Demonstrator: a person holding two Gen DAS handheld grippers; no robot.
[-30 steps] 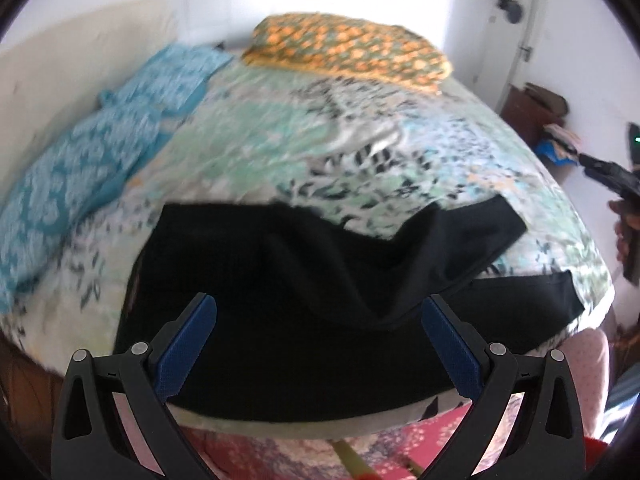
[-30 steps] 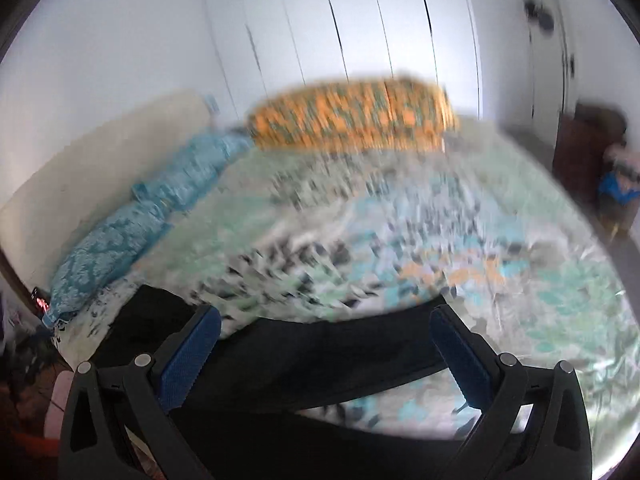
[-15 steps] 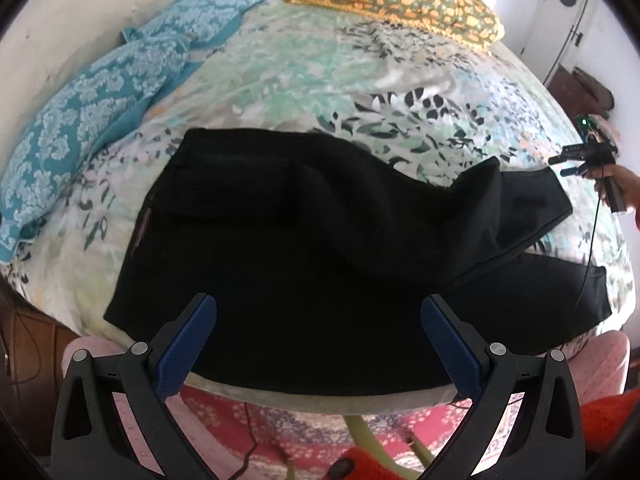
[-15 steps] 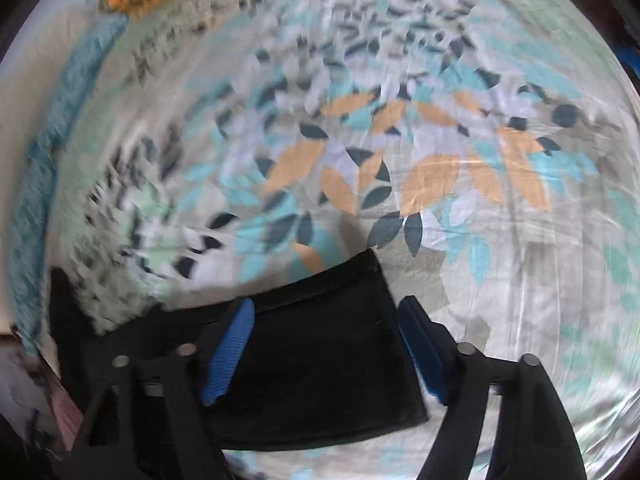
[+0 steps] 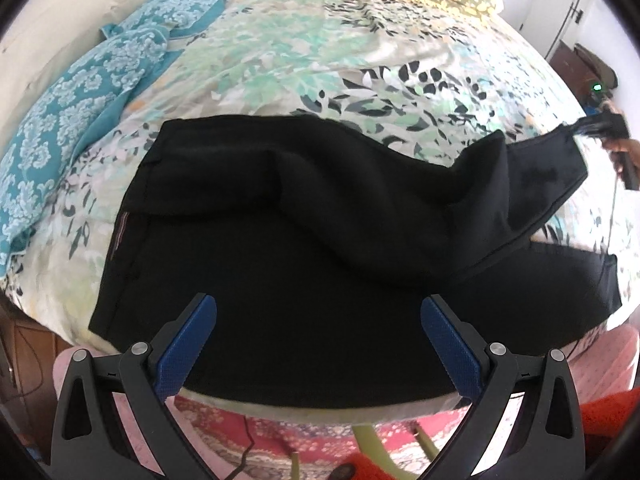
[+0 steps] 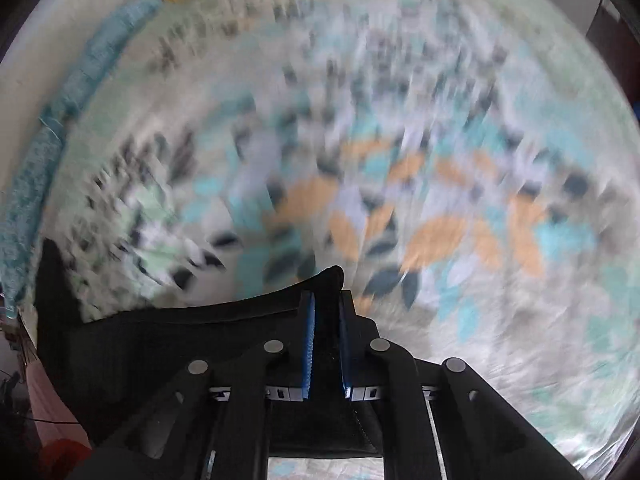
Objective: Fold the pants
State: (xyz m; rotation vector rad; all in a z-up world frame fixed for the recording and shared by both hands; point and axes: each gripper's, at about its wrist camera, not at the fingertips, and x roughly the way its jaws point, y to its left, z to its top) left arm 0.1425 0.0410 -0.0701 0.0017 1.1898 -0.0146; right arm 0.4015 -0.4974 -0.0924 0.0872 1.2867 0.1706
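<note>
The left gripper (image 5: 318, 334) hangs open over the near hem of the black pants (image 5: 280, 264), which lie across the bed's (image 5: 280, 60) near edge, long axis sideways, waist left. The right gripper (image 6: 326, 316) pinches the far right leg's hem. Teal pillows (image 5: 92, 76) lie beyond.

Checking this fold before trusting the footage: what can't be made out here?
- Right wrist view: bedspread pattern smeared by motion blur.
- Right wrist view: pants cuff mostly hidden by the right claw.
- Left wrist view: pants' near edge hidden behind the left claw.
</note>
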